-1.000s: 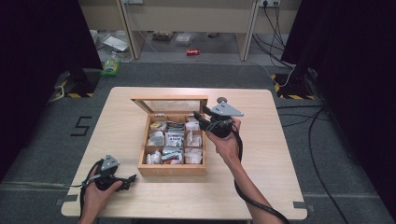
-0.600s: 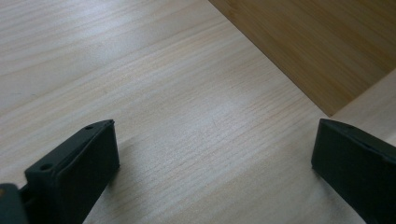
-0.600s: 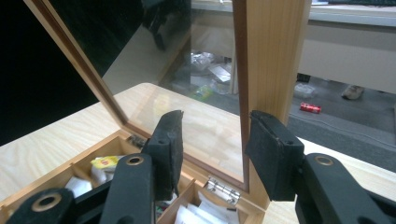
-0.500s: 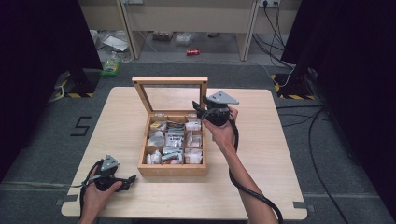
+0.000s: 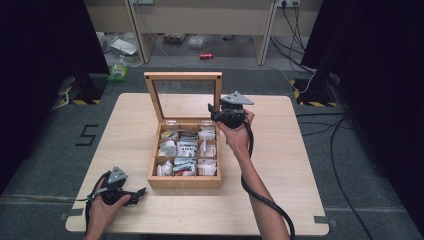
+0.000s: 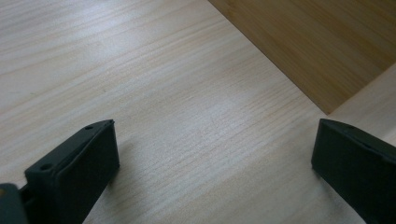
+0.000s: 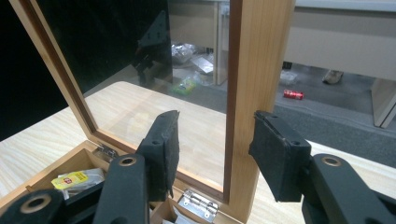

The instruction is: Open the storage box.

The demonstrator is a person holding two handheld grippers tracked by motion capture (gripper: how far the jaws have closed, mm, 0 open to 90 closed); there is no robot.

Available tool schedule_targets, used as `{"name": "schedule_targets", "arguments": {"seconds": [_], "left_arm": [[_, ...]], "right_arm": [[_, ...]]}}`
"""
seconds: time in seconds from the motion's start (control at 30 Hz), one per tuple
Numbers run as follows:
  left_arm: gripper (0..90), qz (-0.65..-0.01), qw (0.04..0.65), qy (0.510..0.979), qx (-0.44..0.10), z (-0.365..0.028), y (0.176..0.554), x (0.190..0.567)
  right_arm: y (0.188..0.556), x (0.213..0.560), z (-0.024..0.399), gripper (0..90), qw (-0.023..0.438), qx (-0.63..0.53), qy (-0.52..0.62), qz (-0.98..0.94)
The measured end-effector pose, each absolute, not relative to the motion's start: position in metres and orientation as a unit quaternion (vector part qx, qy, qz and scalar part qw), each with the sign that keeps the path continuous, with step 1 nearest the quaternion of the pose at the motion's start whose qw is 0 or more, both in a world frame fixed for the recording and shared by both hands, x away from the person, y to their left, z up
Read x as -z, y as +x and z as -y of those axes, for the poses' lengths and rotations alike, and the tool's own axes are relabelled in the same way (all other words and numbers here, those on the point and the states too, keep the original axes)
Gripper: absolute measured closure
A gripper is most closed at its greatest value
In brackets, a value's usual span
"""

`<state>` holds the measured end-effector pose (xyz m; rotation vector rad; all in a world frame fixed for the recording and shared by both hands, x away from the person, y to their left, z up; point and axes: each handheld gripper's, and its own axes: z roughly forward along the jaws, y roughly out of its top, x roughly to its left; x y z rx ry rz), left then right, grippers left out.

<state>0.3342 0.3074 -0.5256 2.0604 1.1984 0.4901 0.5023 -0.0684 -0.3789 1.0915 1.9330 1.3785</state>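
My right gripper (image 7: pixel 212 154) fingers have just been opening off the upright lid (image 5: pixel 183 96) frame; I'd back away gently. Left gripper (image 5: pixel 131 192) fingers rest open on the worktop (image 5: pixel 280 165).

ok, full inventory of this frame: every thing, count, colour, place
wooden box: 1, light brown, table centre, compartments hold packets
lid: 1, wood frame with clear pane, raised upright at box rear
packets: several, mostly white and silver, in the compartments
table: 1, pale wood
red can: 1, floor behind table
cables: several, black, floor at right
left gripper: 1, black, jaws open, resting on table at near left corner
right gripper: 1, black, jaws just opening, lid's right frame edge between them, pads clear of it
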Motion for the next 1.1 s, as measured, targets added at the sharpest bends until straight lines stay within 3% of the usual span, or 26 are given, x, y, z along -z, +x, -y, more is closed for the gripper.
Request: {"name": "schedule_targets", "arguments": {"seconds": [1.1], "left_arm": [[0.0,-0.461,0.347,0.794,-0.189,-0.308,0.334,0.526]], "right_arm": [[0.481,0.394,0.06,50.0,0.205,-0.482,0.386,-0.759]]}}
